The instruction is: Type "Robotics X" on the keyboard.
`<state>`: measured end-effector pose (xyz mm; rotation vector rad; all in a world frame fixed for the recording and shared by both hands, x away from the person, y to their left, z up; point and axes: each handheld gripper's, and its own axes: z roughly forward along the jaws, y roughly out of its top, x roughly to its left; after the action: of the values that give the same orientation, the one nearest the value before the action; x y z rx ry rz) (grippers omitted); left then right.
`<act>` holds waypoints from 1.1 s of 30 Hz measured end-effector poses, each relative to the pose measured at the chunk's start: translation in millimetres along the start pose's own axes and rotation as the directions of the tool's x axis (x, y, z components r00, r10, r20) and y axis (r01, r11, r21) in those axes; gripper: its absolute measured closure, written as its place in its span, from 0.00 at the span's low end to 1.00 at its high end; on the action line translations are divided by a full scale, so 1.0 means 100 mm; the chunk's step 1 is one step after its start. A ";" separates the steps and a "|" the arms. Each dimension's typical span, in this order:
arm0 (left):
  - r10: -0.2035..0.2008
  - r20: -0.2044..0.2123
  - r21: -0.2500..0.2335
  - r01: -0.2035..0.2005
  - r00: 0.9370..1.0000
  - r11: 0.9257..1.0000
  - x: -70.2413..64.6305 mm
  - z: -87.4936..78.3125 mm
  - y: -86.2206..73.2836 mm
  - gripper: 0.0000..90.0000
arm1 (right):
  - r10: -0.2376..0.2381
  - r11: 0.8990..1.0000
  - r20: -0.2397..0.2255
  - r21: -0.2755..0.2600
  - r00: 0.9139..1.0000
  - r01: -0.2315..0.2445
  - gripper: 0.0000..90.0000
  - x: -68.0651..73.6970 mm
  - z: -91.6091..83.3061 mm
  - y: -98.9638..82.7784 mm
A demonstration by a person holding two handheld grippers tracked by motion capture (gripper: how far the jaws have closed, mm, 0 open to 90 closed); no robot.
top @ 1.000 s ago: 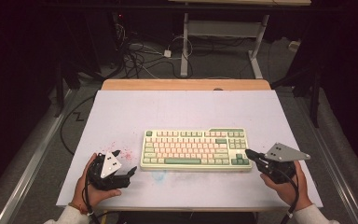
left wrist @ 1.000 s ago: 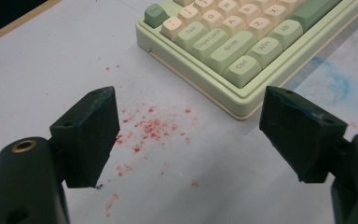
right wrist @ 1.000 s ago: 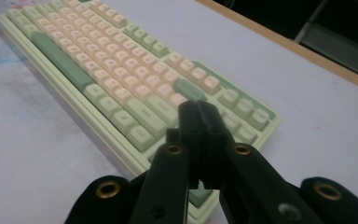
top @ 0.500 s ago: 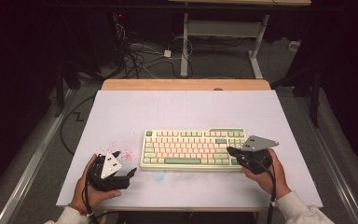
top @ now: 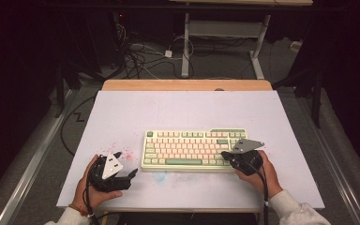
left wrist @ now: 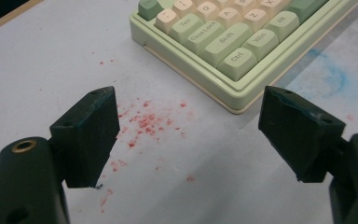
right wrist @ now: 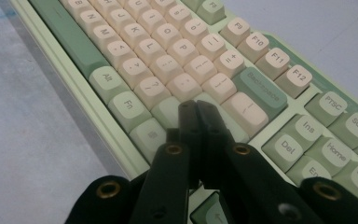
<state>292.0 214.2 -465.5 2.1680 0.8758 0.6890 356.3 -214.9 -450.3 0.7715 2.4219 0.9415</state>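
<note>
A: Table first. A white-covered table point(top: 122, 117) is seen, wooden strip at its far edge.

B: Noted. Then a green and cream keyboard point(top: 194, 149) is laid flat toward the near middle of it, long side across.

A: Right gripper point(top: 226, 154) is held by a hand over the keyboard's right end. Jaws are pressed together, nothing gripped; in the right gripper view point(right wrist: 196, 109) the tips are poised just above the keys near Backspace. Contact with a key cannot be told.

B: Left gripper point(top: 132, 172) is held low near the keyboard's near left corner, apart from it. Jaws are spread wide, nothing between.

A: Red specks point(left wrist: 145, 122) are scattered on the table between those jaws. A blue smudge point(left wrist: 332, 73) is marked beside the keyboard.
</note>
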 end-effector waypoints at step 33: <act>0.018 0.113 -0.045 -0.013 0.993 0.999 0.01 0.12 0.53 0.97 | 0.001 1.000 0.014 0.005 1.000 -0.001 1.00 0.02 0.03 -0.04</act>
<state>320.4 181.6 -432.4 2.1538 0.7789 0.5812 355.4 -214.8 -455.0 0.7787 2.4133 0.9281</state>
